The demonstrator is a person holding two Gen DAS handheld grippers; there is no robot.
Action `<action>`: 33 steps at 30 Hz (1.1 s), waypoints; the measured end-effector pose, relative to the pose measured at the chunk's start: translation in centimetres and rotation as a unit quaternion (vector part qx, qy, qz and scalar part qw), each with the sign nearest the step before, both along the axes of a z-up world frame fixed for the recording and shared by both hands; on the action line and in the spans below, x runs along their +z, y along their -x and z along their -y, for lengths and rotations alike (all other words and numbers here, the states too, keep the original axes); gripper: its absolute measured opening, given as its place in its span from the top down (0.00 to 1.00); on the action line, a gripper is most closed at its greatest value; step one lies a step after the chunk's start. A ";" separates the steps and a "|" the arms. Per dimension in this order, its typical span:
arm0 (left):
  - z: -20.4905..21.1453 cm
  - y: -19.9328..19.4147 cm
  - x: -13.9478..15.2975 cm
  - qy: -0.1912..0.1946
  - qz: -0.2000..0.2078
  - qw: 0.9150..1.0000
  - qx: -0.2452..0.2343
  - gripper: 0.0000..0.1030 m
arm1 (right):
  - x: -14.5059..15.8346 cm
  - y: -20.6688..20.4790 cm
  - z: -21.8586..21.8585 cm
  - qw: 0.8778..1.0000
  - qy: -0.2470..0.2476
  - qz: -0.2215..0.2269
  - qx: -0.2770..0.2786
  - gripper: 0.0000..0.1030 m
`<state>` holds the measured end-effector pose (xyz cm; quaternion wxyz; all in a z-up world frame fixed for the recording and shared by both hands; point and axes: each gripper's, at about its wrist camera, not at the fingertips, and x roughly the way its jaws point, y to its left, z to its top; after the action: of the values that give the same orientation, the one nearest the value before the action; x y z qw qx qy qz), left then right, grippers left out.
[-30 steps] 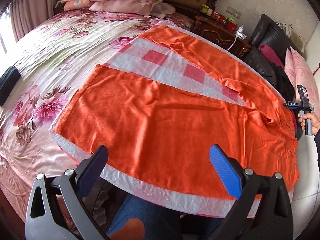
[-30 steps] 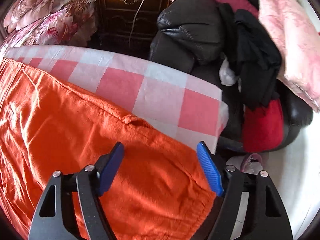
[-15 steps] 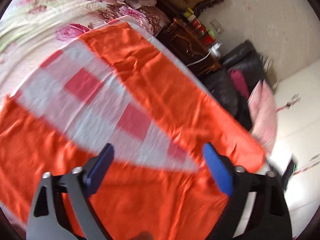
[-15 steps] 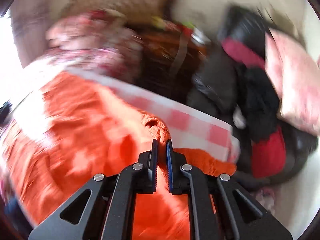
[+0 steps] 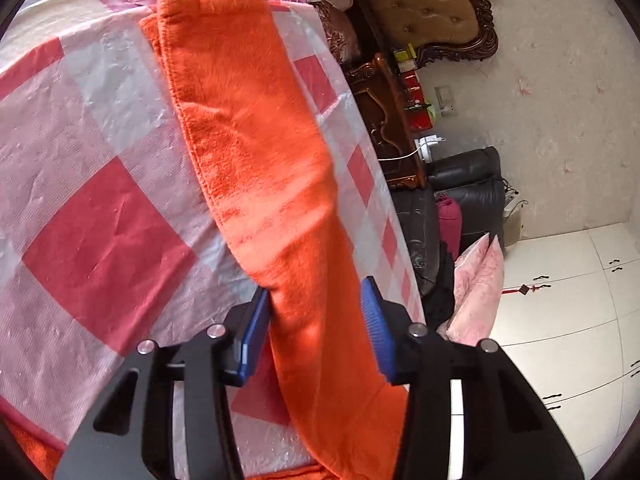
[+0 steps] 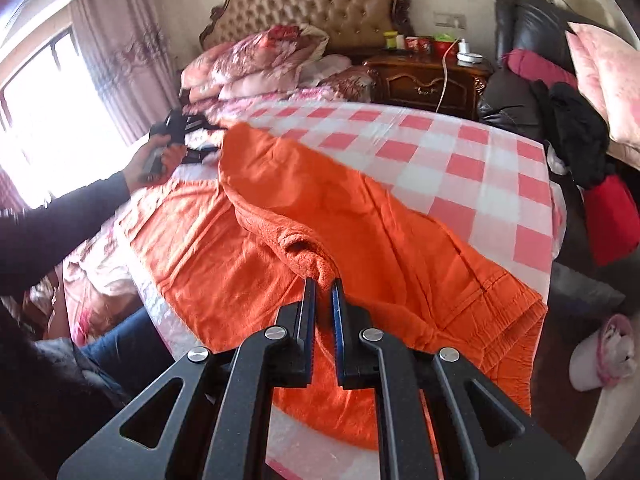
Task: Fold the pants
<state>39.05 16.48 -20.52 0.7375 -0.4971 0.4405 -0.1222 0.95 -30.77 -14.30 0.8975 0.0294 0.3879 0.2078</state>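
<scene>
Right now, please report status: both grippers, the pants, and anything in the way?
Right gripper shut on orange pants, fabric lifted. Left gripper closing, pant leg between jaws, not pinched yet. Nothing blocking on checkered sheet.

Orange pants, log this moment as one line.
right gripper: shut on orange pants | left gripper: closing around pant leg | checked sheet: underneath

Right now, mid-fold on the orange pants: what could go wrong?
1. Left tongs are closing around the pant leg but not yet pinching; pulling early could drop it.
2. Right tongs hold only a small bunch of orange pants; it may slip.
3. The checkered sheet could drag along.
</scene>
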 end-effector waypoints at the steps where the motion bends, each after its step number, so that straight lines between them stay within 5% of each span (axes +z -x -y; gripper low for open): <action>1: -0.2 0.0 0.2 -0.002 0.003 1.000 0.001 0.60 | 0.2 0.1 0.2 1.000 -0.004 0.003 -0.006 0.91; 4: -0.4 -0.1 1.1 -0.013 0.008 1.000 -0.002 0.80 | 1.5 -0.7 1.5 0.999 -0.012 0.008 -0.029 0.91; 5: -0.5 -0.1 1.5 -0.021 0.008 1.000 -0.003 0.94 | 1.7 -0.9 1.7 0.999 -0.011 0.009 -0.034 0.91; 8: -1.0 0.2 3.0 -0.038 0.010 0.999 0.000 0.97 | 2.4 -1.8 2.1 0.999 -0.005 0.013 -0.047 0.91; 11: -1.4 2.7 6.5 -0.113 0.003 0.994 0.004 0.97 | 3.1 -2.1 2.0 0.999 0.009 0.022 -0.047 0.91; 15: -2.9 14.2 12.2 -0.176 0.054 0.983 0.024 0.97 | 2.7 -0.6 2.7 0.998 0.016 0.016 -0.056 0.91; 18: -2.4 23.5 11.1 -0.223 0.046 0.974 0.017 0.97 | -0.1 1.2 3.8 0.996 0.007 -0.020 -0.085 0.91; 23: -4.1 29.9 3.5 -0.169 -0.022 0.985 0.017 0.95 | -4.4 3.2 3.9 0.990 -0.023 -0.069 -0.118 0.91; 27: -6.4 30.9 1.9 -0.088 -0.004 0.995 0.043 0.66 | -5.7 4.2 4.4 0.981 -0.071 -0.094 -0.156 0.88; 30: -8.4 30.6 0.8 -0.018 0.004 0.997 0.068 0.65 | -5.6 5.5 5.2 0.968 -0.133 -0.101 -0.190 0.76; 33: -8.7 29.8 0.1 0.013 -0.001 0.997 0.075 0.64 | -5.7 6.5 6.5 0.948 -0.199 -0.106 -0.226 0.65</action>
<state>9.25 25.23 -20.40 0.7377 -0.5381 0.4014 -0.0719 -5.57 -37.23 -19.96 0.8507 0.3158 0.4146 0.0686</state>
